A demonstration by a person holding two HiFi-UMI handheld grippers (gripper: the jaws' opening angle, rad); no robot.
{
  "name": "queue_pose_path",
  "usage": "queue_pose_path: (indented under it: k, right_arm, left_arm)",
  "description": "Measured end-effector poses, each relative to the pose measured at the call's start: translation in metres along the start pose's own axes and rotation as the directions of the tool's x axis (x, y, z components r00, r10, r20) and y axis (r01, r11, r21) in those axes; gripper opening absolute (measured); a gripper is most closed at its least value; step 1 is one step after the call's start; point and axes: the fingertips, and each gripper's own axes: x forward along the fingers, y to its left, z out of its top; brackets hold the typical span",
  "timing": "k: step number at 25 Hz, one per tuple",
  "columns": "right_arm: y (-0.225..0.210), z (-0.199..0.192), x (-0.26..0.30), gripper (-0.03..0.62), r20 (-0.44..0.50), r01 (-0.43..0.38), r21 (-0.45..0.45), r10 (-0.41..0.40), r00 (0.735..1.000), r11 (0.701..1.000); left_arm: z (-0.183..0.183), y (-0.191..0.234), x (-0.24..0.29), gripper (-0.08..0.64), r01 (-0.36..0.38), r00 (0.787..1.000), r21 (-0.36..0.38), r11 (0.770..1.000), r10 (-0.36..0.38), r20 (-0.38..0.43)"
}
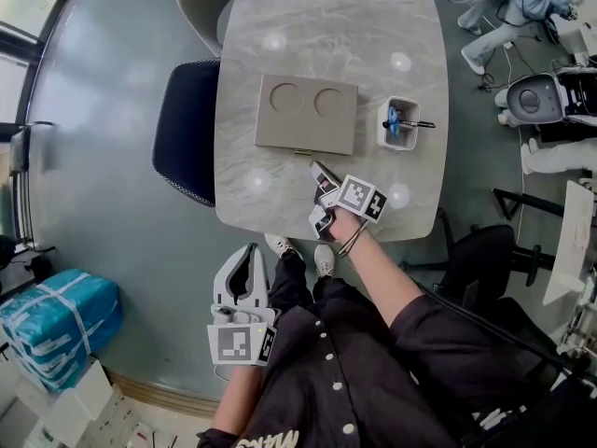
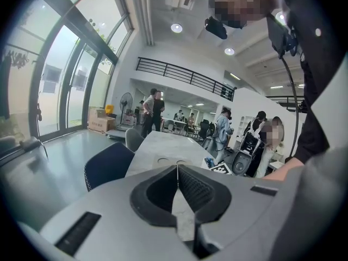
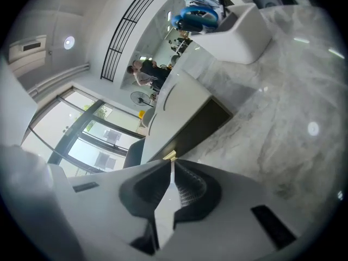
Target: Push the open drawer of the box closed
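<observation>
- Hanging below the table's (image 1: 326,26) near edge, beside the dark blue chair (image 1: 187,129), the left claw (image 1: 250,250) has its jaws met at the tips and nothing between them. It is well apart from the box.
- Box (image 1: 306,113) lies mid-table with its long axis running left to right. It has two round recesses on top, both empty.
- Drawer front faces the person, with a small brass knob (image 1: 303,152) at the middle of the box's near edge. From above the drawer looks close to flush; how far it stands out cannot be told.
- Right claw (image 1: 315,164) is over the table, just on the near side of the knob, pointing away from the person at the drawer front. Its jaws are closed together and empty. Tip contact with the knob cannot be told.
- Judgement: the right hand is far nearer, and the push should run straight away from the person, across the box's short axis.
- White holder (image 1: 403,140) stands right of the box, apart from it. It holds a blue item (image 1: 394,118), and a black pen (image 1: 417,124) lies across its rim.
</observation>
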Motion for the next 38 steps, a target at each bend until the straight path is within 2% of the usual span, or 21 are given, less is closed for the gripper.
queue_pose_path:
  k: [6,10,15,19,21,25,29,34,38]
  right_arm:
    - [0.049,0.01,-0.032,-0.002,-0.025,-0.079,-0.132,0.076,0.997,0.988]
    - [0.092,0.029,-0.054,-0.002,-0.009,-0.15,-0.225,0.152,0.988,0.963]
    - [0.144,0.048,-0.087,-0.002,0.0,-0.219,-0.387,0.238,0.971,0.896]
    - [0.181,0.055,-0.117,-0.003,-0.01,-0.311,-0.445,0.343,0.939,0.84]
    - [0.197,0.059,-0.132,-0.003,0.004,-0.324,-0.495,0.375,0.927,0.806]
    - [0.229,0.067,-0.167,-0.003,0.038,-0.304,-0.628,0.419,0.907,0.716]
    - [0.248,0.073,-0.199,-0.003,0.084,-0.241,-0.737,0.439,0.895,0.631]
    - [0.261,0.081,-0.225,-0.003,0.164,-0.145,-0.803,0.448,0.879,0.578]
    - [0.271,0.088,-0.253,-0.003,0.234,-0.062,-0.843,0.468,0.852,0.534]
  left_arm:
    - [0.018,-0.003,-0.001,0.017,-0.011,0.999,0.014,1.0,0.01,0.044]
    - [0.033,-0.007,0.002,0.017,-0.01,0.997,0.022,1.0,0.008,0.077]
    - [0.051,-0.014,0.004,0.017,0.0,0.993,0.02,1.0,-0.003,0.114]
    - [0.068,-0.024,0.003,0.017,0.02,0.988,0.026,0.999,-0.023,0.154]
    - [0.078,-0.028,0.002,0.017,0.027,0.984,0.034,0.999,-0.032,0.176]
    - [0.1,-0.034,0.0,0.017,0.031,0.973,0.052,0.998,-0.042,0.225]
    - [0.118,-0.043,-0.004,0.017,0.04,0.962,0.066,0.997,-0.056,0.269]
    - [0.138,-0.05,-0.01,0.017,0.045,0.945,0.085,0.995,-0.07,0.32]
    - [0.148,-0.058,-0.014,0.017,0.045,0.936,0.102,0.994,-0.078,0.344]
